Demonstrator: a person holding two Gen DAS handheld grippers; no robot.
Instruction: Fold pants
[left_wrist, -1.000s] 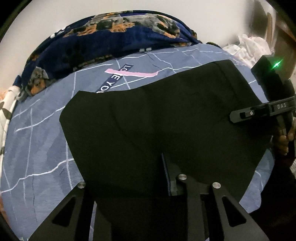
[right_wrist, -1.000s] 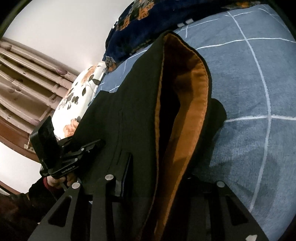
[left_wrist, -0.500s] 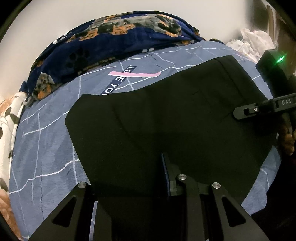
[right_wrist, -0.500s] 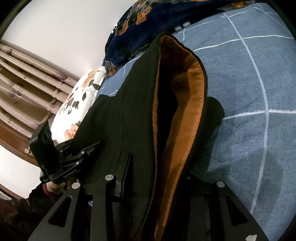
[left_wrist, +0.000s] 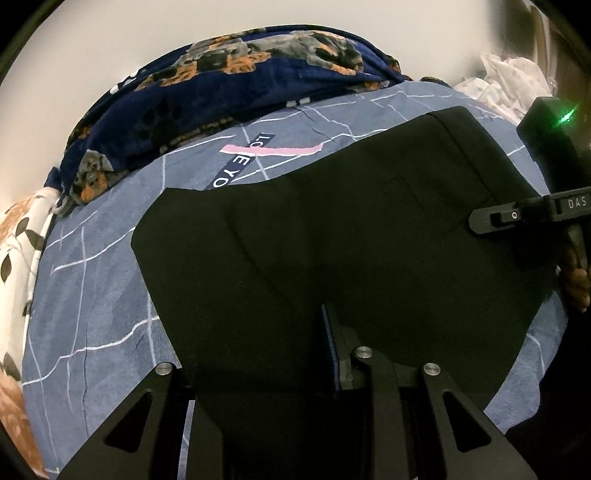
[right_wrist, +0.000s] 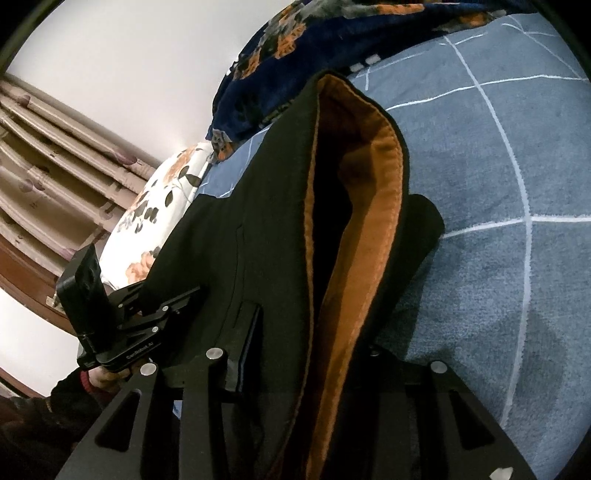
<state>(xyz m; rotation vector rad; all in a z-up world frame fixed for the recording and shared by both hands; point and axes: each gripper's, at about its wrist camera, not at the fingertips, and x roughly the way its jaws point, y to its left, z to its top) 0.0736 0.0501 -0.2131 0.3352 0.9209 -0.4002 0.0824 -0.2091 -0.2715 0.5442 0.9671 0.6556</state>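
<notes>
Reading "DAS" on the right gripper (left_wrist: 495, 218) and part of "LOVE YO" on the blue checked bedsheet (left_wrist: 103, 295), little else is legible. Black pants (left_wrist: 332, 236) with an orange-lined waistband (right_wrist: 365, 229) lie spread on that bedsheet. Both the left gripper (right_wrist: 177, 299) and the right have their jaws nearly closed, pinching the pants' near edge.

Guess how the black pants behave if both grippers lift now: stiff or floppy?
Likely floppy: the pants lie flat on the bedsheet. Probably thick and somewhat heavy: an orange lining shows inside the gaping waistband. Held at one edge only, the rest would likely sag.
</notes>
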